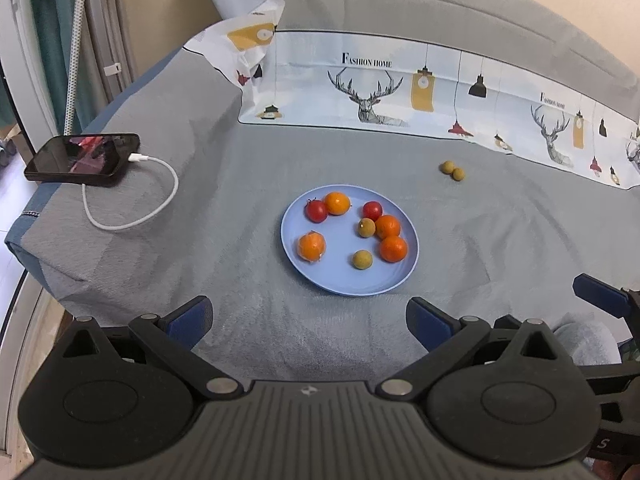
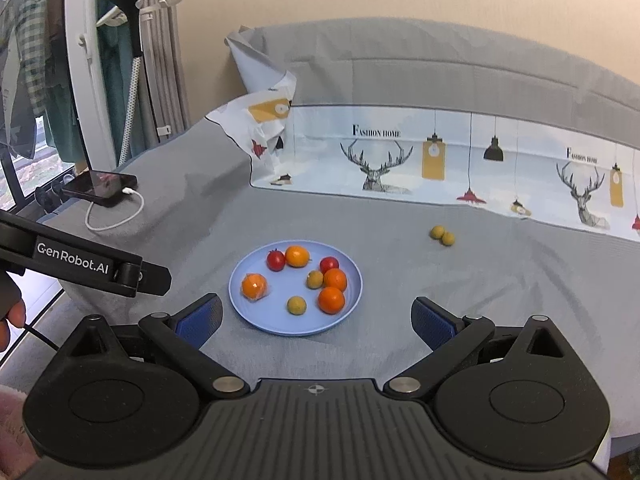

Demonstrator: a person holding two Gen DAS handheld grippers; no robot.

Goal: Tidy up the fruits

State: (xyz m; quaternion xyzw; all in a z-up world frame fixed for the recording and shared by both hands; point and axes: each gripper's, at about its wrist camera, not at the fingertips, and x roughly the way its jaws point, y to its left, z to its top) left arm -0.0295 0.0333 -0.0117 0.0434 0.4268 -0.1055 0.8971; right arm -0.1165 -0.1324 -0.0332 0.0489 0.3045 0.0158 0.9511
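While both tongs, left (image 1: 308,320) and right (image 2: 316,320), are held spread and empty, fruits are seen on the blue plate (image 1: 320,276).

Plate (image 1: 296,258) light blue. On it: four oranges (image 1: 393,249) orange, one of them in clear wrap (image 1: 311,246); two tomatoes (image 1: 316,211) red; two small fruits (image 1: 362,259) olive-yellow. Two more olive-yellow ones (image 1: 452,170) off the plate on the grey cover (image 1: 224,184). Printed cloth (image 1: 440,88) pale blue-white: line-drawn deer, yellow, black and red lamps, black lettering. Phone (image 1: 80,158) black, cable (image 1: 132,216) white. Gripper pads (image 2: 200,320) blue, bodies black
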